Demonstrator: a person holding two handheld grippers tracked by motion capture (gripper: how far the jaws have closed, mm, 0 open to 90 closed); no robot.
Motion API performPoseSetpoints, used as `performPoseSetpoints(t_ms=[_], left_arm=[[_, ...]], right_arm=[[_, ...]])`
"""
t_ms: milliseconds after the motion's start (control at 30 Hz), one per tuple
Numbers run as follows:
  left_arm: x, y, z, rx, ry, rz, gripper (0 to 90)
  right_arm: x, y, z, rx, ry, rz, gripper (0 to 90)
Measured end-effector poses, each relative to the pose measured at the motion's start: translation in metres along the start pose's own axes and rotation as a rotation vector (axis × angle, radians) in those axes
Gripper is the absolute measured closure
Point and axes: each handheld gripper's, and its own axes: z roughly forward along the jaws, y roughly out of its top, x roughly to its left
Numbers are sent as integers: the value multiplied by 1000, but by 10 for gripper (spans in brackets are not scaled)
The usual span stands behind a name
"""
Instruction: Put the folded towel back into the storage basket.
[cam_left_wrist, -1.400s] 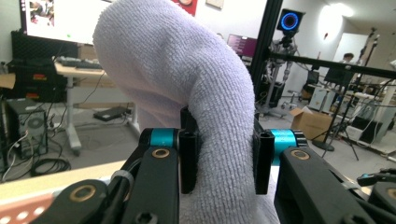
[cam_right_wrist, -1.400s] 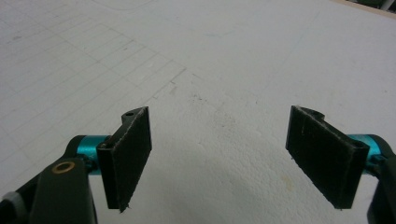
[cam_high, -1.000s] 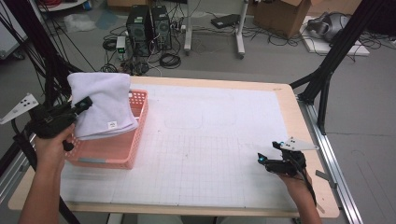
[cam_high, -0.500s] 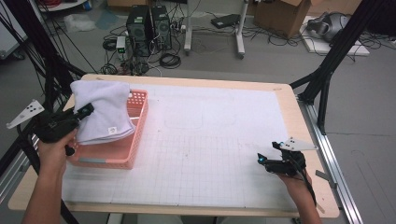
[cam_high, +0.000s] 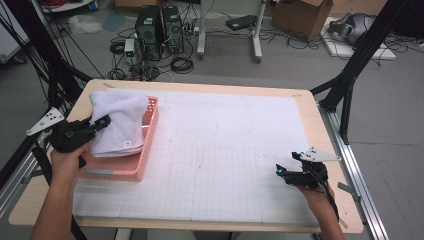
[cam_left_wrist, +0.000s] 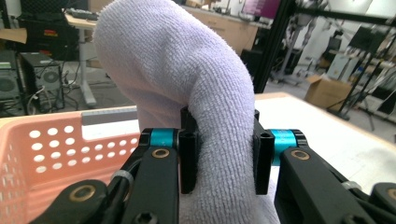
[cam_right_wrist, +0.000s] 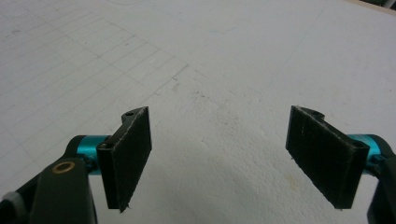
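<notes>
Now the folded towel (cam_left_wrist: 187, 93) sits pinched inside the left claw (cam_left_wrist: 223, 161).

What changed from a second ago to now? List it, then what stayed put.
The left gripper, shut on the folded towel, has lowered it a little toward the pink basket; the towel now sits deeper over the basket's far end. The grip itself is unchanged, with the towel pinched between the jaws. The right gripper stayed open, resting near the mat's right edge. The basket has not moved.

Folded white towel (cam_high: 119, 123) over pink basket (cam_high: 142, 155)
</notes>
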Motion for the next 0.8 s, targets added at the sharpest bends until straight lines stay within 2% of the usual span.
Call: performPoseSetpoints(t_ms=[200, 400, 467, 633, 733, 800], left_arm=[[4, -3, 3, 45, 23, 22, 706], [6, -5, 4, 63, 34, -5, 701], [10, -5, 8, 85, 39, -29, 700], [13, -8, 13, 122, 50, -45, 689], [18, -11, 18, 172, 68, -109, 667], [19, -12, 19, 177, 74, -123, 639]], right_arm=[[0, 0, 0, 0, 0, -5, 218], [1, 0, 1, 1, 2, 0, 218], [1, 0, 1, 3, 2, -1, 218], [1, 0, 1, 3, 1, 0, 218], [1, 0, 1, 3, 0, 0, 218], [1, 0, 2, 3, -1, -3, 218]])
